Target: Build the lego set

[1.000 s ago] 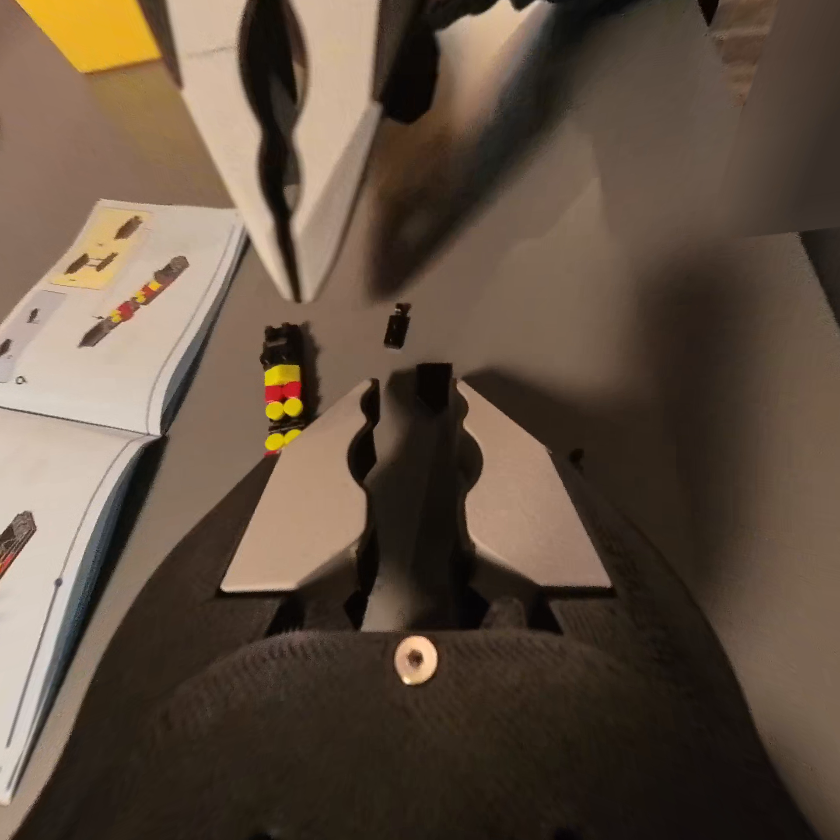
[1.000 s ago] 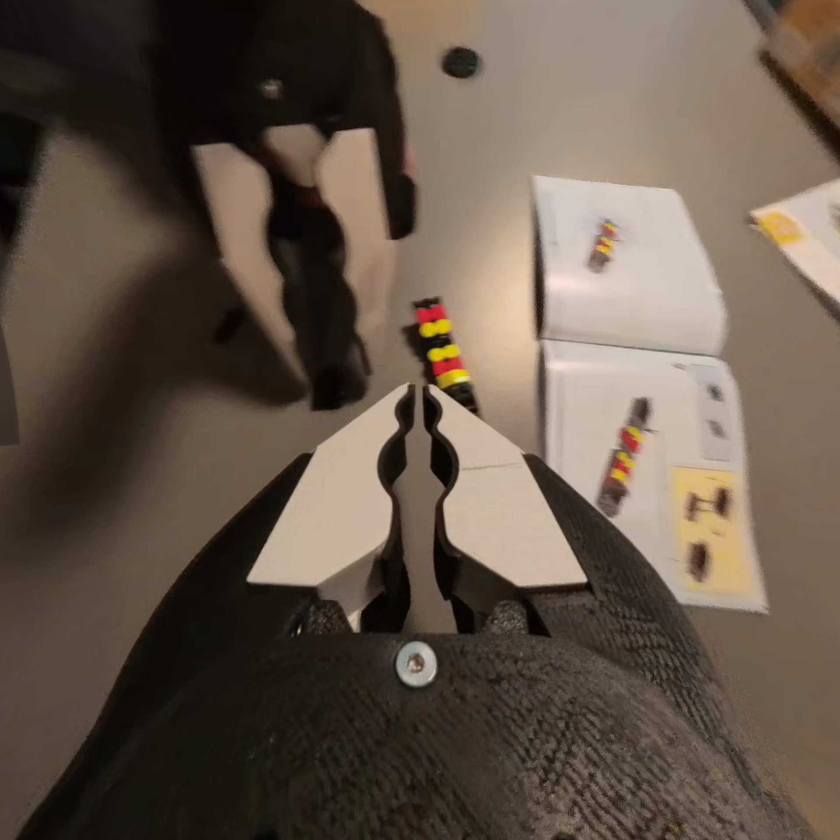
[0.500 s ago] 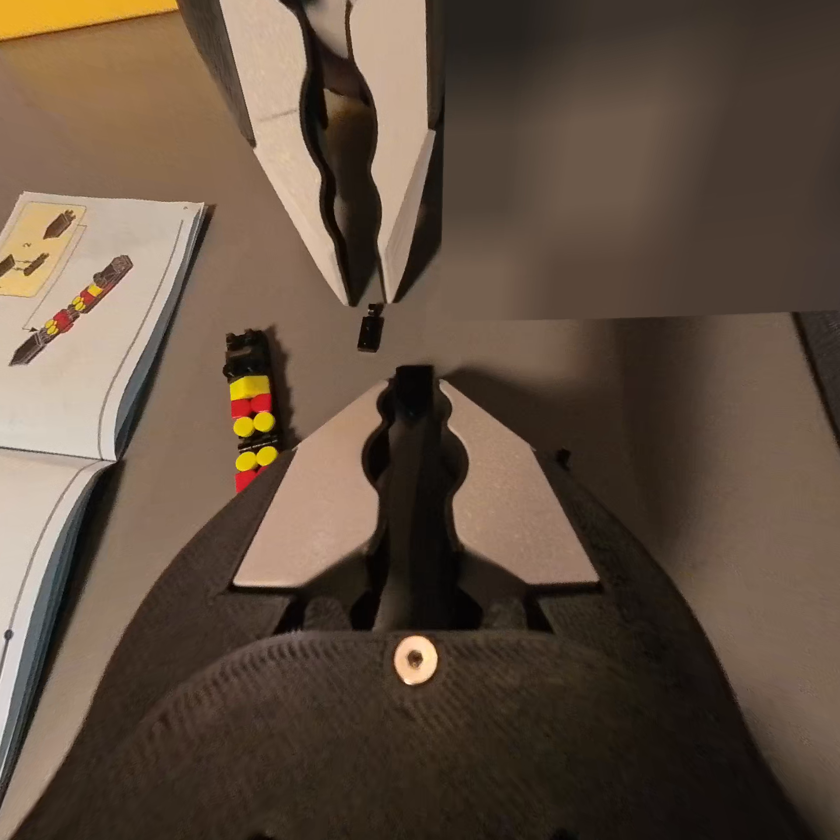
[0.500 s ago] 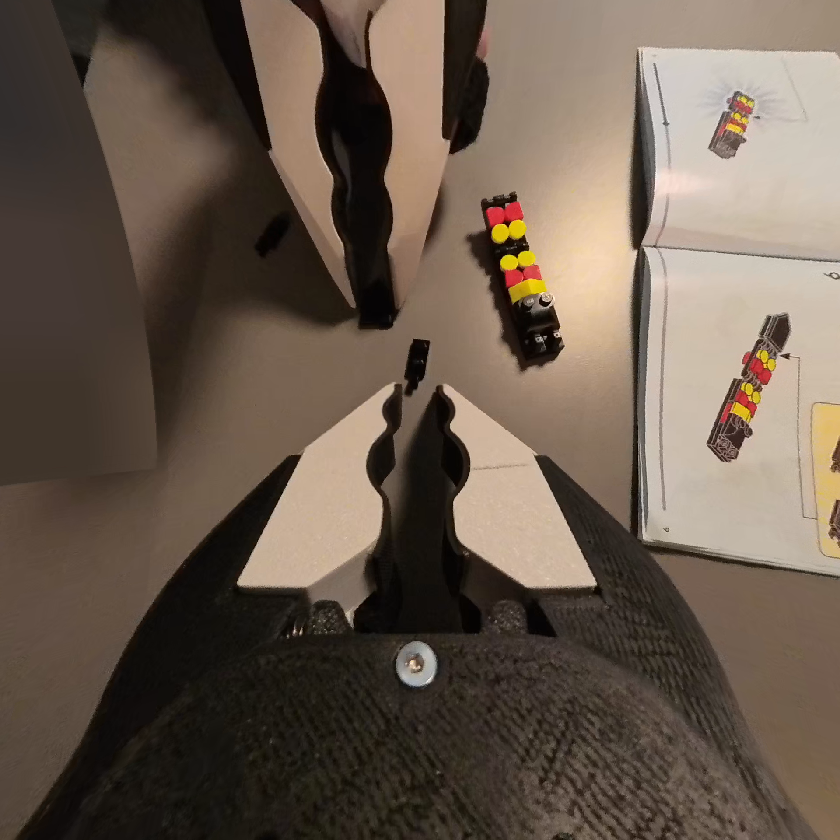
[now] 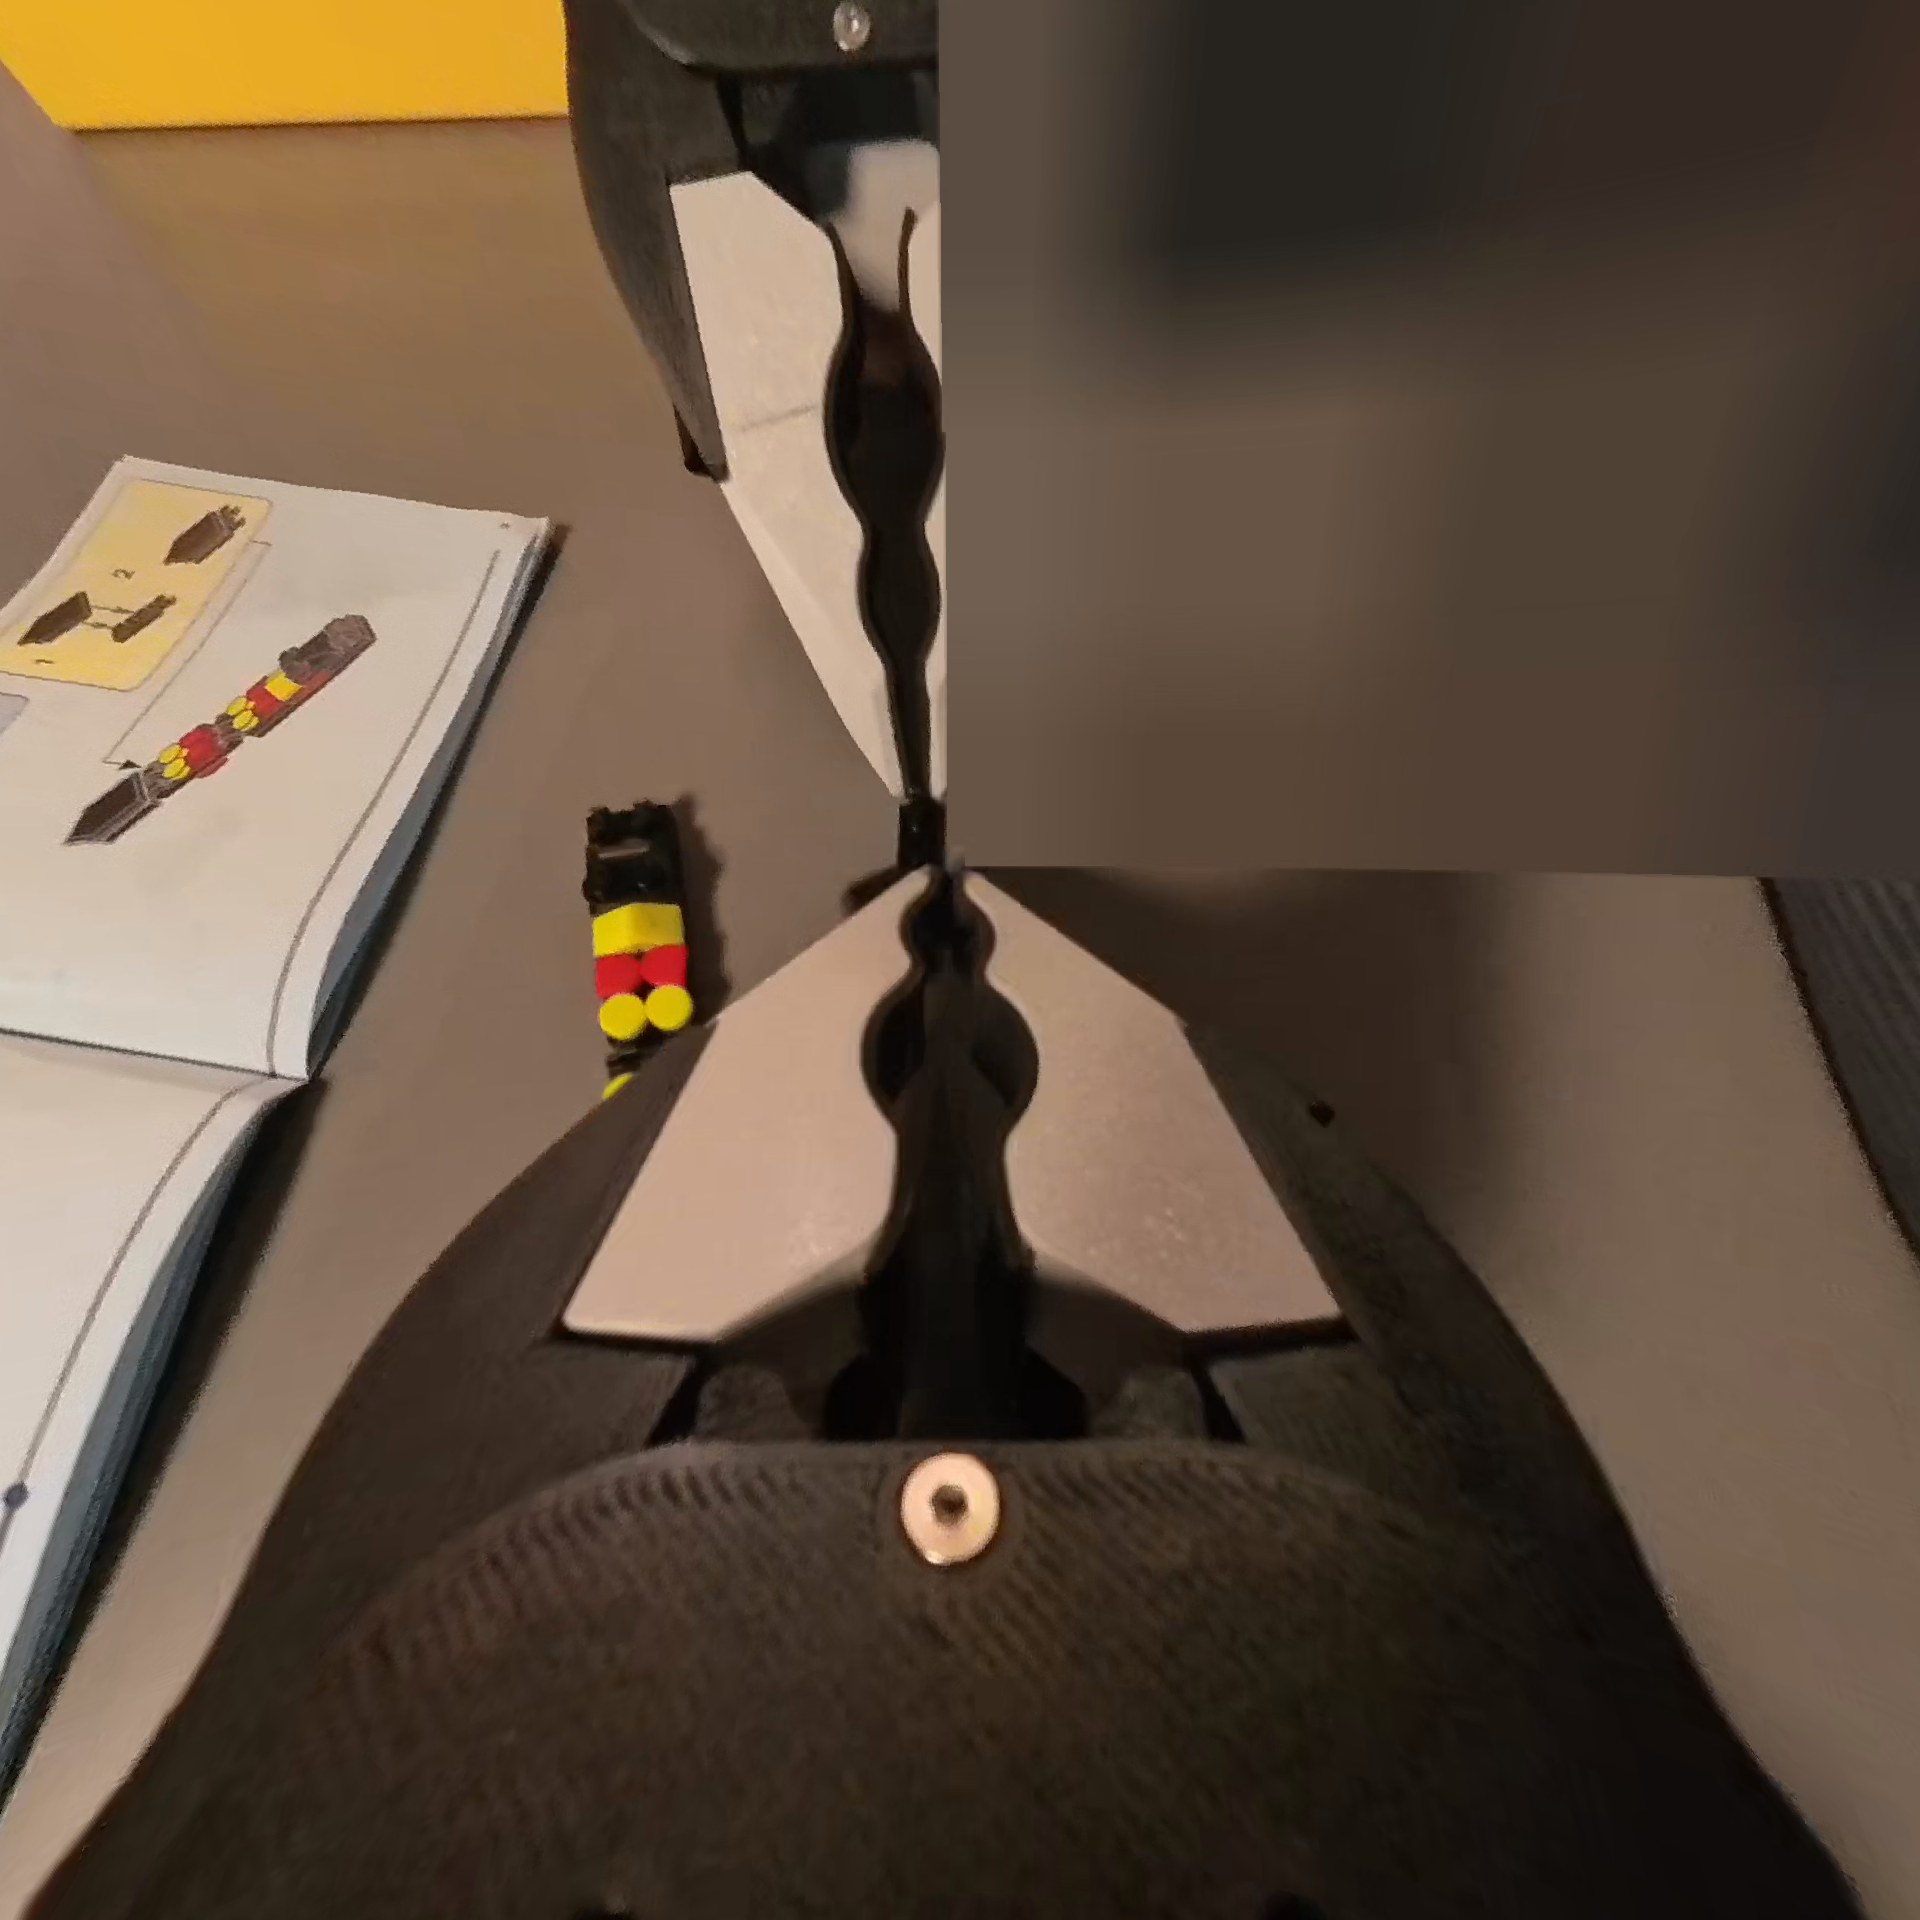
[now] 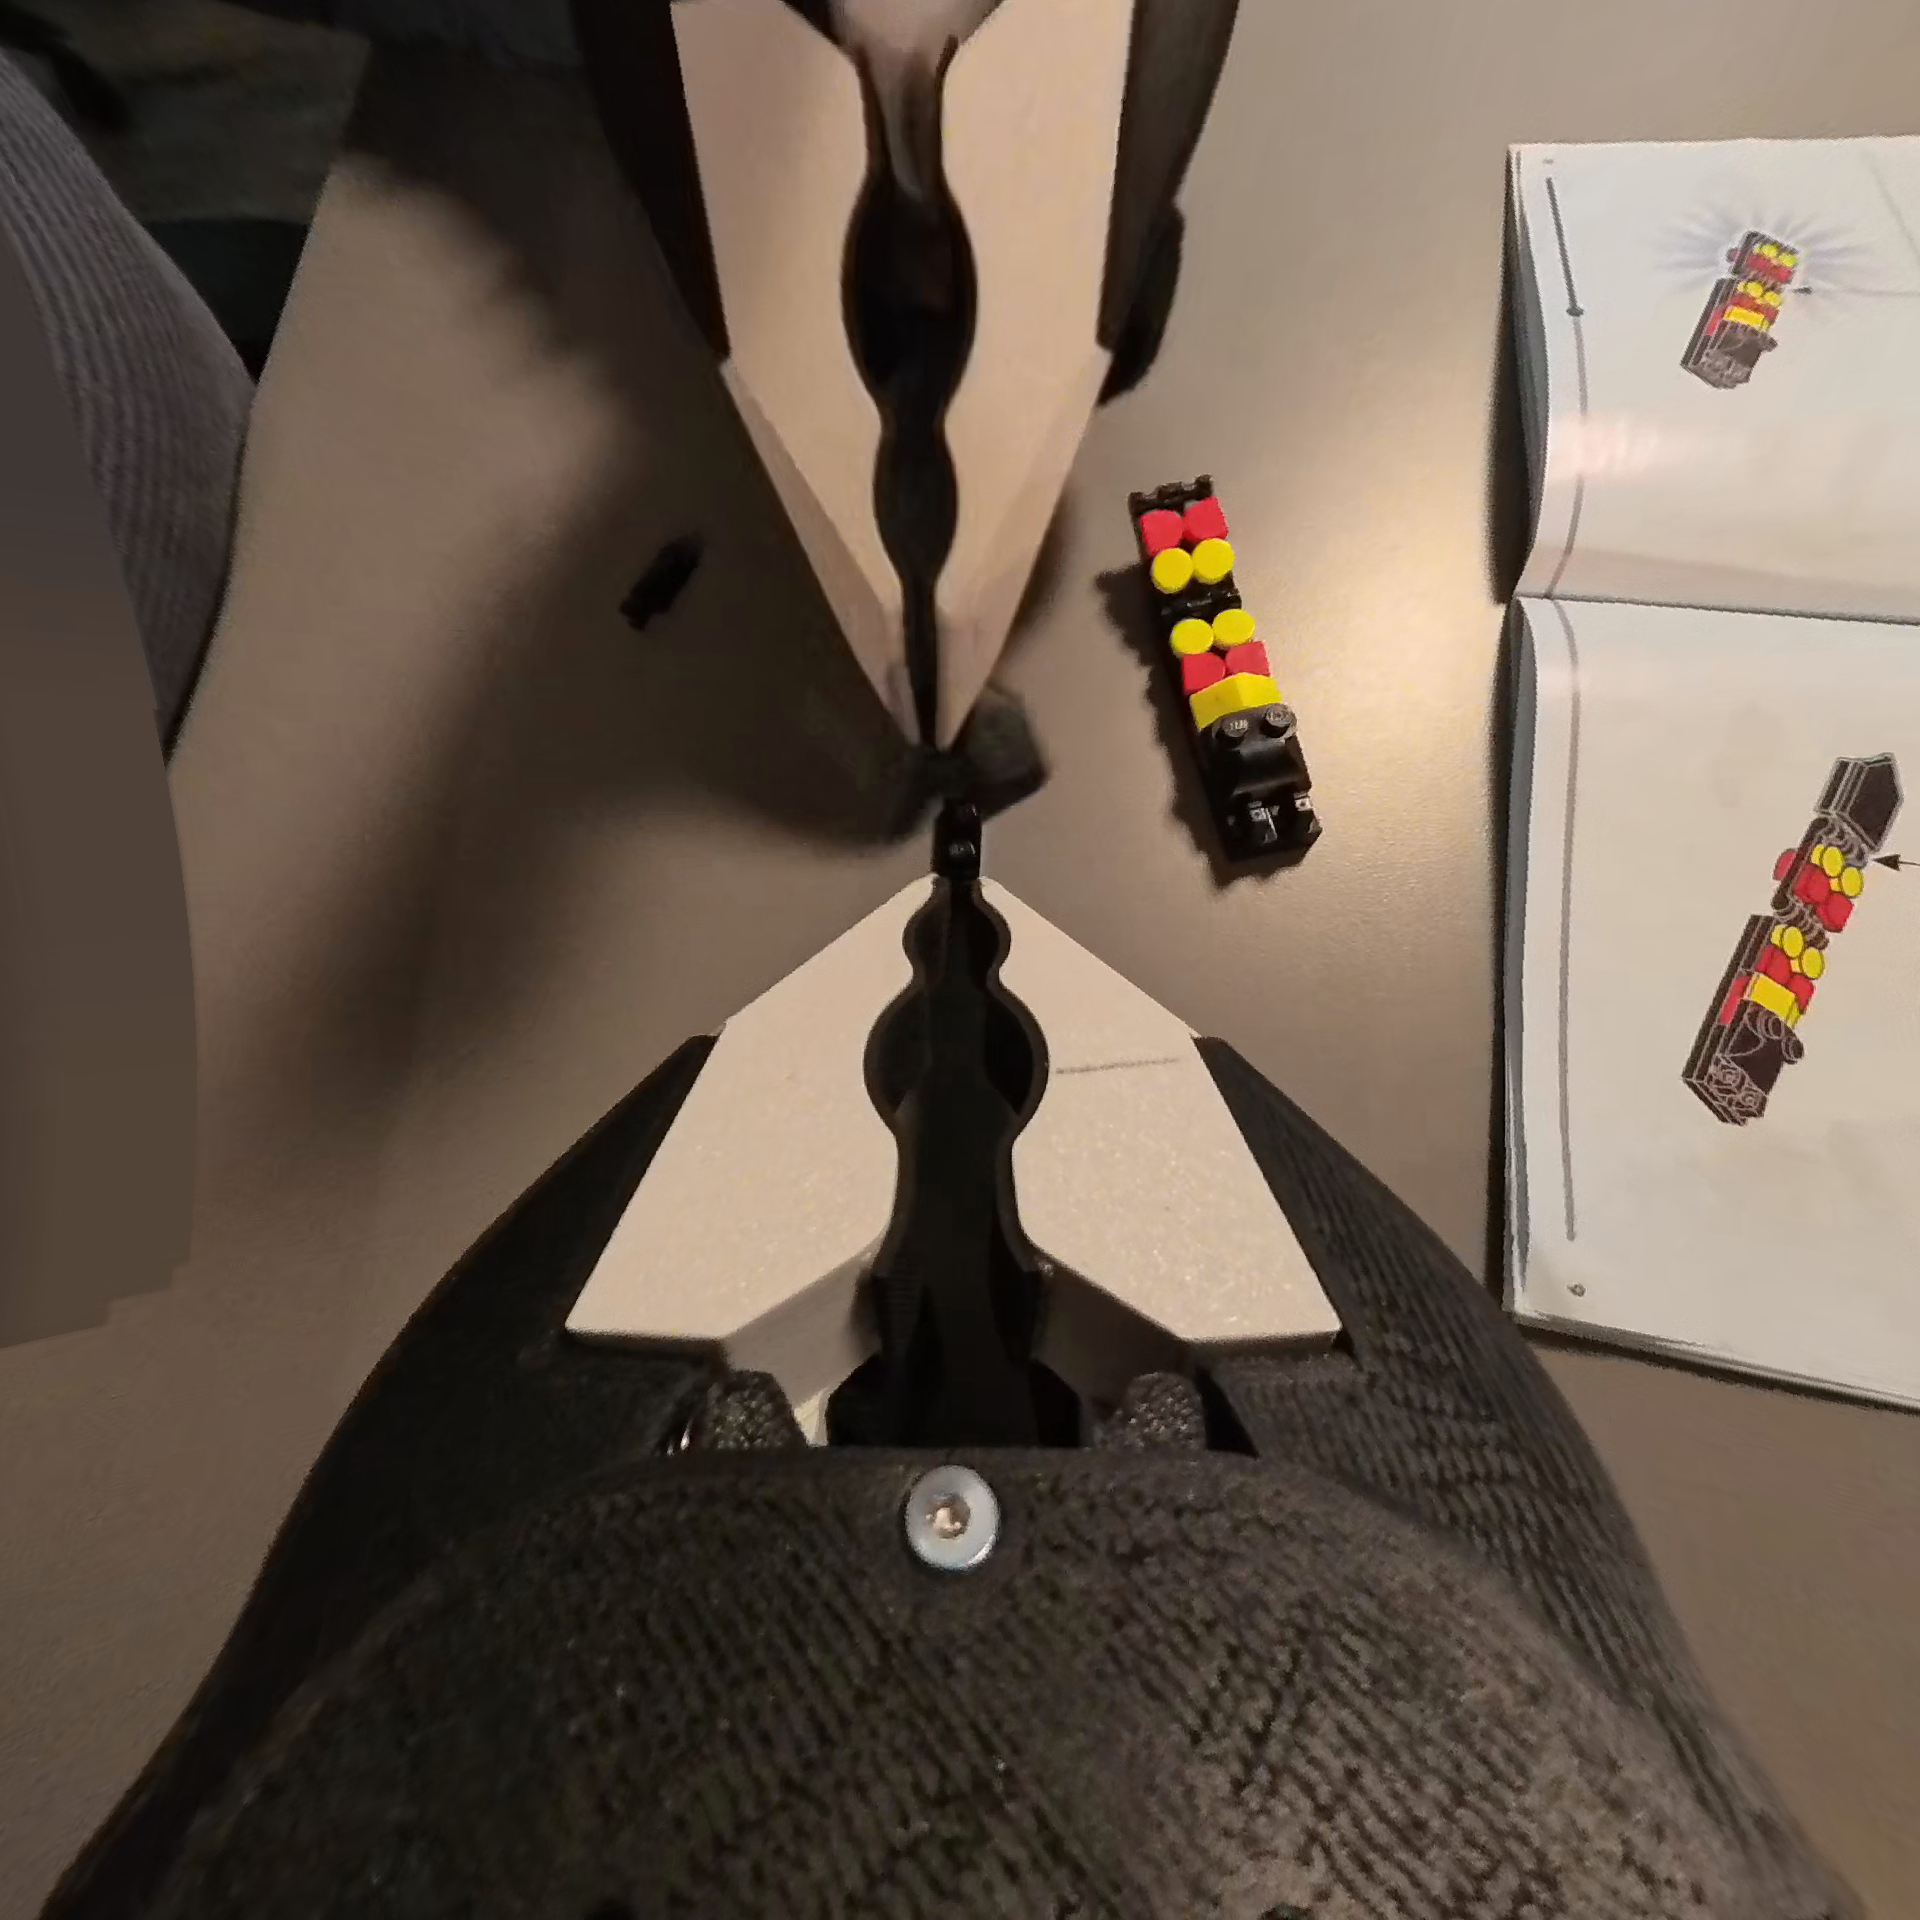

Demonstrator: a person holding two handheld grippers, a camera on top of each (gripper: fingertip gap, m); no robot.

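Strip model is partly built; my closed left gripper and right gripper pinch one black piece, not yet attached.

Red-yellow-black lego strip flat (tabletop)

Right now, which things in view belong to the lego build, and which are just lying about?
Part of the job: small black piece between the tips of the right gripper and left gripper; red, yellow and black assembly; open instruction booklet; loose black piece.
Lying about: yellow object far behind; grey ribbed fabric at the side.
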